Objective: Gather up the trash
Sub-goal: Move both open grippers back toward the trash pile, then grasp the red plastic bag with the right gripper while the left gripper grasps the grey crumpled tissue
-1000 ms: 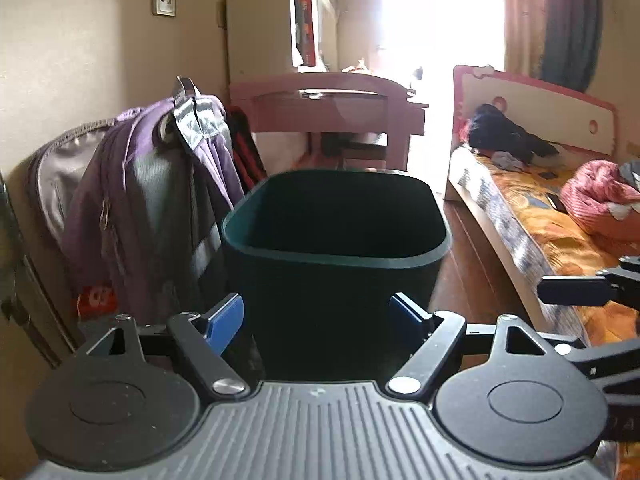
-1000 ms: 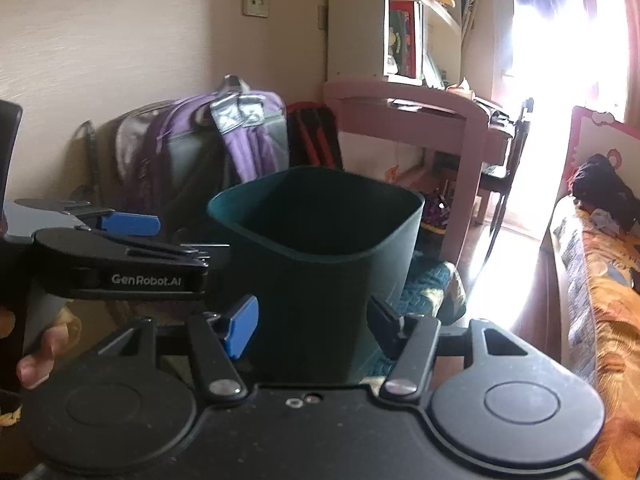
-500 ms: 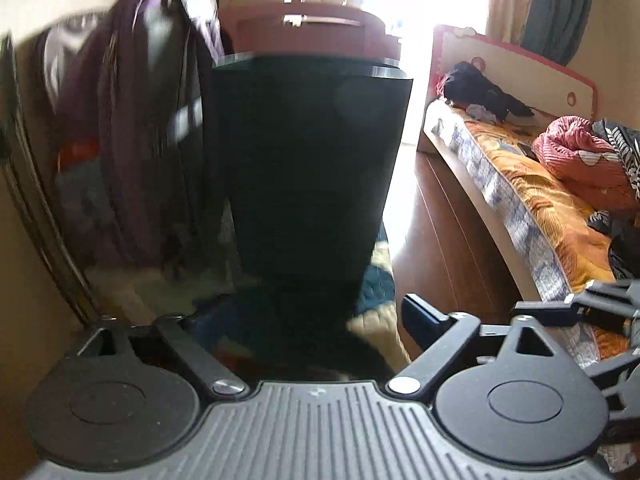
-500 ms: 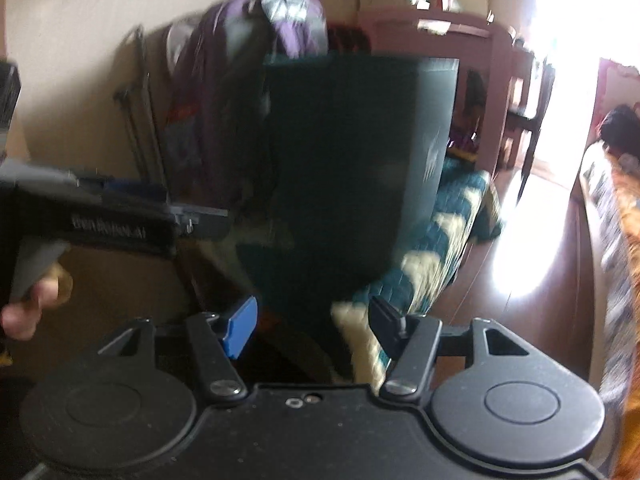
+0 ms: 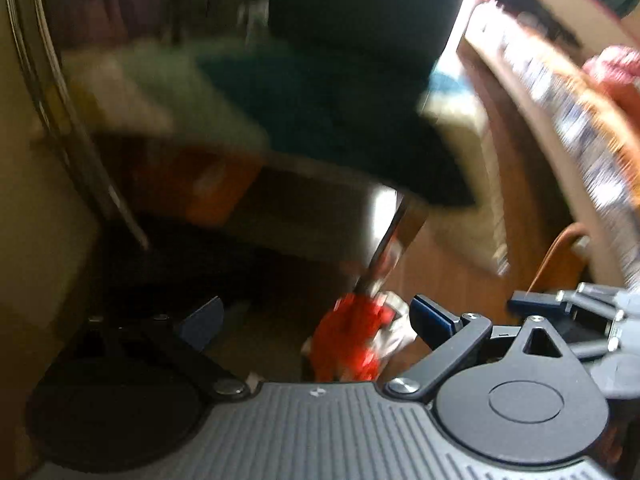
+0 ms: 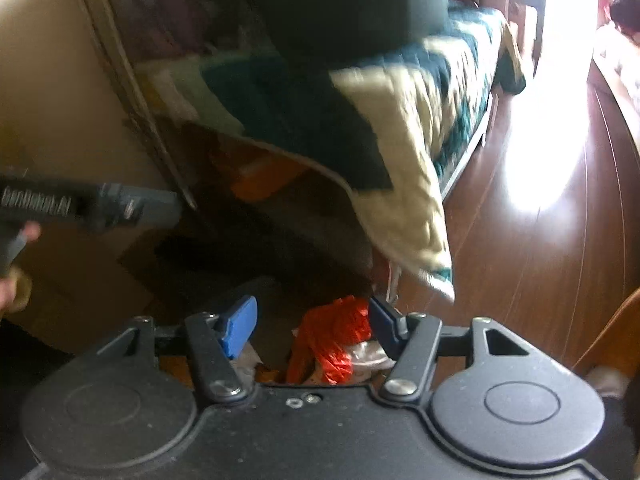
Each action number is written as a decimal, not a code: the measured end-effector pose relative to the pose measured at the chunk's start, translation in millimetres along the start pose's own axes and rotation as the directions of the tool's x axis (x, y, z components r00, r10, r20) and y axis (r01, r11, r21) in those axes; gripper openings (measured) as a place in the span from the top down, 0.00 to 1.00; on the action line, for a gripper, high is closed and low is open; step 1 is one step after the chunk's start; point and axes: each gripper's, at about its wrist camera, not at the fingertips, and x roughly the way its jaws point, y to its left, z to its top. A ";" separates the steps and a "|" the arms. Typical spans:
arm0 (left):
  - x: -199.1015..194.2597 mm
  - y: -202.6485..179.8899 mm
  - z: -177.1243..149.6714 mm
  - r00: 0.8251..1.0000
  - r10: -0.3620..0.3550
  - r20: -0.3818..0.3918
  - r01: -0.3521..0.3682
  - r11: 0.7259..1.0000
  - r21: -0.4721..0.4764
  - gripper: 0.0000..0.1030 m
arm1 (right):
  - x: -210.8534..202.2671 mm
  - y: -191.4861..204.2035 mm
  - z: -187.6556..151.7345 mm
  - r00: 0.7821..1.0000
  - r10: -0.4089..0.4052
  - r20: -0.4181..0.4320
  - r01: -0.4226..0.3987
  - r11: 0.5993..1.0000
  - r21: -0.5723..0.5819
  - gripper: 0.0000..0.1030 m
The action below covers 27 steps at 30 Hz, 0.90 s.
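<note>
Red wrapper on the floor, both grippers low over it with fingers apart.

A crumpled red and white wrapper [image 6: 332, 340] lies on the wooden floor [image 6: 540, 280] at the foot of a low bed, just under the hanging corner of a teal and cream quilt [image 6: 400, 160]. The right gripper [image 6: 312, 322] points down at it with its blue-padded fingers [image 6: 240, 324] spread and nothing pressed between them; the wrapper shows in the gap, nearer the right-hand pad. The left gripper [image 5: 316, 320] has just been opening and stands wide, empty, the same wrapper [image 5: 356, 336] showing beside its right finger [image 5: 434, 320]. A dark green bin [image 6: 348, 4] stands on the quilt above, blurred. A person's hand [image 6: 16, 264] grips the left tool's handle at the edge of the right camera's view.
</note>
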 end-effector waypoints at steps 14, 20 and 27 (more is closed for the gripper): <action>135.3 -9.4 -46.9 0.934 0.113 -0.339 -0.033 0.972 0.233 0.03 | 143.4 -32.5 -35.4 0.985 -0.077 -0.157 0.098 0.987 0.131 0.40; 198.7 -1.5 -64.9 0.878 0.106 -0.466 -0.004 0.976 0.216 0.03 | 194.6 -48.5 -37.6 0.973 -0.107 -0.207 0.145 0.973 0.179 0.40; 239.7 -7.2 -100.6 0.809 0.105 -0.578 0.092 0.949 0.301 0.03 | 242.8 -53.7 -37.2 0.964 -0.110 -0.244 0.158 0.969 0.189 0.40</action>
